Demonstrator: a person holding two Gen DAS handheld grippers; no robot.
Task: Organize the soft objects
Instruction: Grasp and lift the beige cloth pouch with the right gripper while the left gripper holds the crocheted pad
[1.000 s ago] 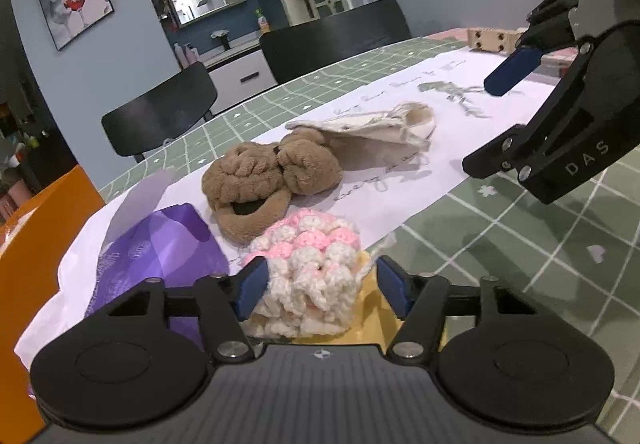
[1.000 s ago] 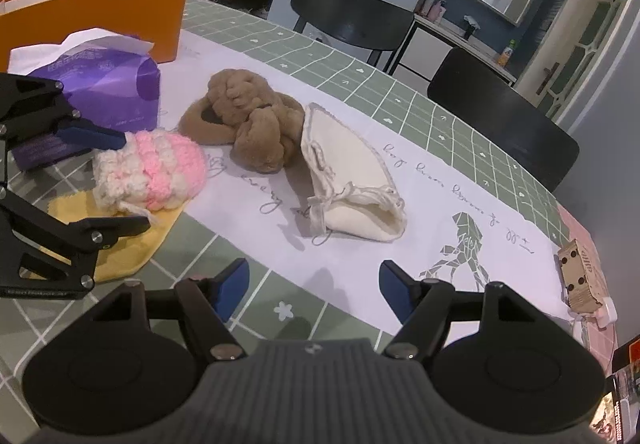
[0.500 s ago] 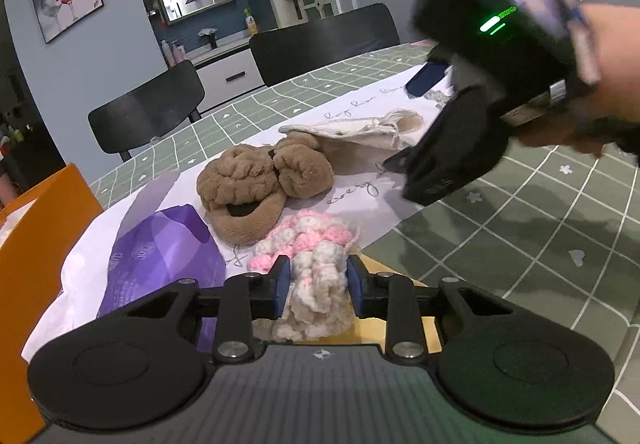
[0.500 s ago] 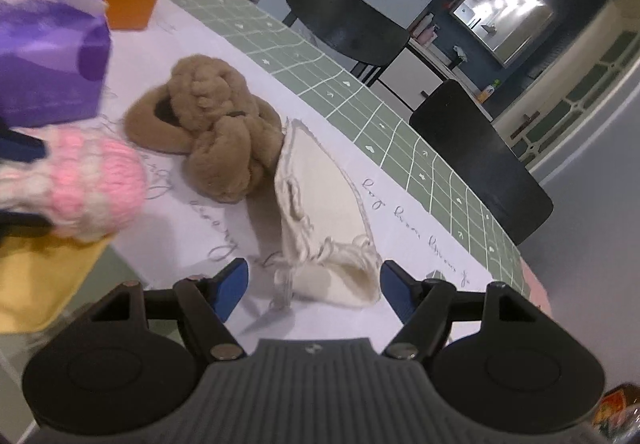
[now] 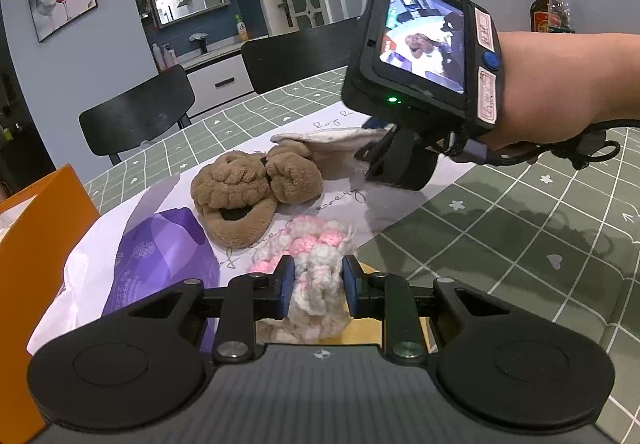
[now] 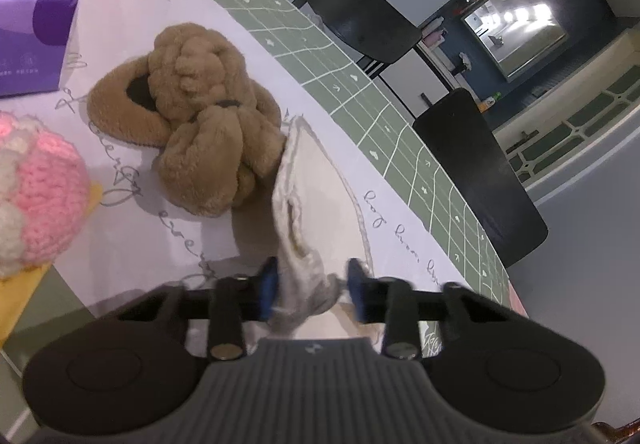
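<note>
- Your left gripper point(image 5: 315, 287) has its blue pads squeezed in on the near end of the crochet piece point(image 5: 316, 268). That pink-and-white knit bunches up between them, so you've got a real hold there.
- The crochet piece sits on a yellow cloth point(image 5: 372, 328) at 6 o'clock in the left view, right at the near table edge.
- Your right gripper point(image 6: 310, 290) is narrowed around the gathered end of the cream pouch point(image 6: 316, 200). The frame's blurry there: the left pad looks pressed into the fabric, but I can't tell if the right pad touches yet. I'd call it a grip about made, not confirmed.
- The pouch's long axis runs from your right gripper up toward 11 o'clock, where its far end tucks against the brown plush point(image 6: 200, 116).
- So the thing that matters: each hand is on its own item, and the plush lies between them, roughly 11 o'clock from both grippers, touching the pouch but apart from the crochet.
- My guess is a straight pull back on the pouch could drag the plush with it, so lift before you pull.
- The purple tissue pack point(image 5: 160, 256) and orange box point(image 5: 44, 244) sit at 9 o'clock of the left gripper. Probably the box is where this stuff goes, but nothing confirms that.
</note>
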